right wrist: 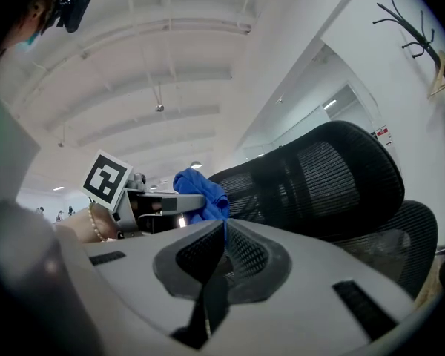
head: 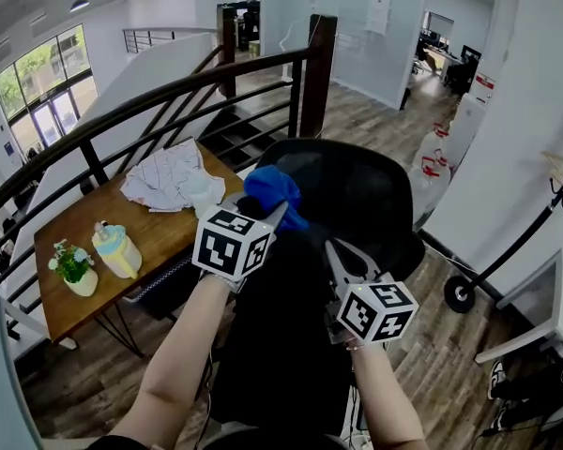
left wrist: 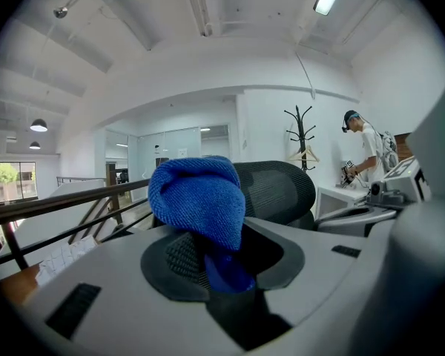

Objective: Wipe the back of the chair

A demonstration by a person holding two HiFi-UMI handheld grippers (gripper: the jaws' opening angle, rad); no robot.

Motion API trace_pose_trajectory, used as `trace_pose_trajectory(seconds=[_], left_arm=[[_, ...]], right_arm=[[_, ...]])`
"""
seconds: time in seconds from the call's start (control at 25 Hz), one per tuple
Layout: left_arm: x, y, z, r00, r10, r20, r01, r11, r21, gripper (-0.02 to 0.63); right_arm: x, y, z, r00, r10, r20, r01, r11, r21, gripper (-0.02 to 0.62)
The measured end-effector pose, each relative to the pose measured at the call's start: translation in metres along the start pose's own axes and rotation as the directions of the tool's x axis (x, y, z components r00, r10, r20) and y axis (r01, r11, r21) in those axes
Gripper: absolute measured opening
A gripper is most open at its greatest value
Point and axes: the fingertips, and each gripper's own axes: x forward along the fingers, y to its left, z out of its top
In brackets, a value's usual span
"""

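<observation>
Two grippers, centre frame: left gripper [head: 274, 212] clamped on soft, light cloth [head: 270, 187], best held bunched; right gripper [head: 336, 251] jaws together, empty, near springy mesh chair back [head: 366, 190].

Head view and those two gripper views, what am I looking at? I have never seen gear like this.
A person holds a gripper in each hand; the marker cubes are part of them. The head view looks down from the person's head: the left gripper clamps a blue cloth by the top of a black mesh chair, the right gripper is shut on nothing. The other two pictures come from cameras riding on each gripper, looking along its jaws. Beside the chair, a wooden table carries a crumpled white cloth, a yellow jug and a small potted plant.
</observation>
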Motion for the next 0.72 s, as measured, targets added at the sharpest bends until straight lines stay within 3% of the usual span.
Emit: trace_pose_trajectory(seconds=[0.48,0.72], left_arm=[[-0.035,0.024,-0.023,0.997,0.075,-0.008,-0.075,0.996,-0.052,0.123],[-0.033,-0.015,-0.043,0.999,-0.016,-0.039,0.015,1.000,-0.024,0.123]], right_arm=[[-0.014,0.008,-0.012,1.000,-0.027,-0.011,0.027,0.999,0.023,0.031],[-0.034,0.001,-0.019,0.998,-0.067,0.001,0.067,0.996,0.057,0.031]])
